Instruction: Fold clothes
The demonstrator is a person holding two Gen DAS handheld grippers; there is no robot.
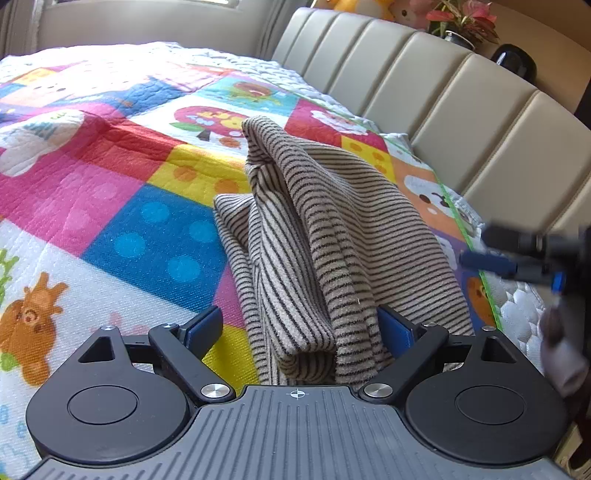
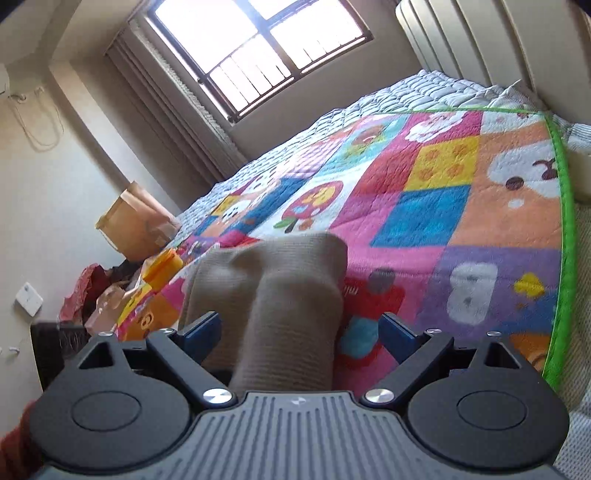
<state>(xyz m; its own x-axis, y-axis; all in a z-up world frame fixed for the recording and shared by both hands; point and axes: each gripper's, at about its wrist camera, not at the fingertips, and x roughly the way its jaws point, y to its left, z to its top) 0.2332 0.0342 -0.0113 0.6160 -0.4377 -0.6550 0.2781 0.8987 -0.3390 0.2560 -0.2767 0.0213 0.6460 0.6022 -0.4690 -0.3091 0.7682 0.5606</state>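
Observation:
A beige garment with thin dark stripes (image 1: pixel 332 236) lies bunched in a ridge on the patchwork quilt (image 1: pixel 122 192). My left gripper (image 1: pixel 301 326) is open, its blue pads wide apart on either side of the garment's near end, not pressing it. The right gripper (image 1: pixel 517 254) shows blurred at the right edge of the left wrist view, beside the garment. In the right wrist view the garment (image 2: pixel 291 295) looks plain beige and blurred, rising between the spread pads of my right gripper (image 2: pixel 299 332), which is open.
A padded beige headboard (image 1: pixel 443 85) runs along the bed's far right side, with a potted plant (image 1: pixel 461 22) behind it. A window (image 2: pixel 258 48), a cardboard box (image 2: pixel 129 218) and piled items (image 2: pixel 110 295) stand past the bed's left edge. The quilt's green border (image 2: pixel 565 206) marks its edge.

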